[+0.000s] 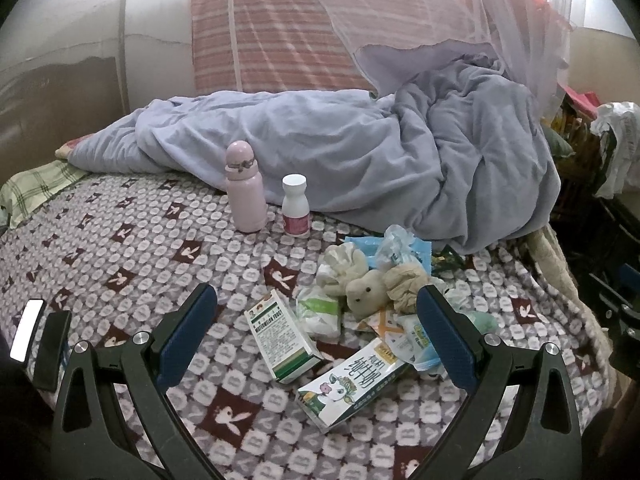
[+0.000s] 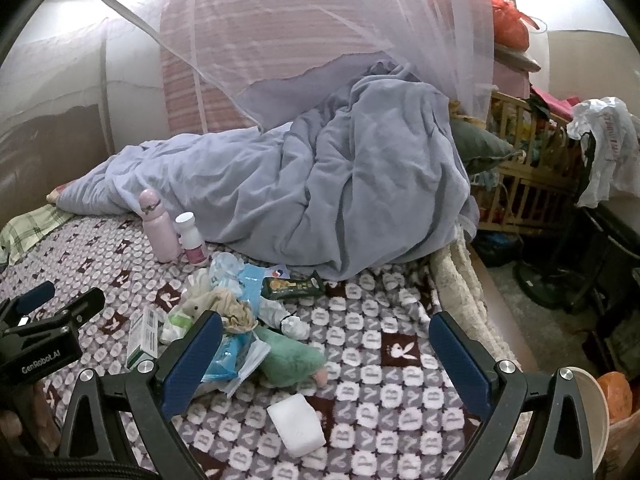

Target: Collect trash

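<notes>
Nothing appears to have been collected yet. The trash is heaped on the bed [image 1: 120,248]: a green-and-white medicine box [image 1: 286,344], a milk carton [image 1: 352,384], crumpled tissues [image 1: 404,286], blue wrappers [image 2: 236,354] and a snack wrapper [image 2: 294,286]. A white pad [image 2: 296,424] lies apart, nearer the edge. The left gripper [image 1: 316,332] and right gripper [image 2: 326,360] are both held spread wide and empty above the pile. A pink flask [image 1: 244,192] and pill bottle [image 1: 295,205] stand upright beside the quilt [image 1: 360,152]. The whole pile is judged left to gather.
</notes>
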A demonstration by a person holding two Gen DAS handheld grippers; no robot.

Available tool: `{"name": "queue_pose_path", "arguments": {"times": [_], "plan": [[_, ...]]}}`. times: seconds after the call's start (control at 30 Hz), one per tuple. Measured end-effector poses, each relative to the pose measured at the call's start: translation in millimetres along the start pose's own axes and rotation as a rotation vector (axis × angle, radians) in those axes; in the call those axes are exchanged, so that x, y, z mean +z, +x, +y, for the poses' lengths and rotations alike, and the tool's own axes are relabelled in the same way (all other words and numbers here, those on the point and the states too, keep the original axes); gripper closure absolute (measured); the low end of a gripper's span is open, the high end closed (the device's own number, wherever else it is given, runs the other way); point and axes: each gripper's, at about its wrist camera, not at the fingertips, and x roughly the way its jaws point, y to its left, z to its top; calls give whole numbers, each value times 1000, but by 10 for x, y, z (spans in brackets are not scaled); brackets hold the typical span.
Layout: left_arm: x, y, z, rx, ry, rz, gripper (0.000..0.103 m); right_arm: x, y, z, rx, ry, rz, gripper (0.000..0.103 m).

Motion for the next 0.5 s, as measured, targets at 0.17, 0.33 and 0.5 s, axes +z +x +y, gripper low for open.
{"name": "queue_pose_path", "arguments": {"times": [0.17,0.33,0.5], "plan": [[-7,5,4,-1,1,2,3,-19,38,-11,6,6,12,1],[-58,77,149,-22,-9,46,3,-68,97,-64,16,9,38,1],[-150,216,445,10,-1,104,3,-139,274,-74,82,4,95,1]]}}
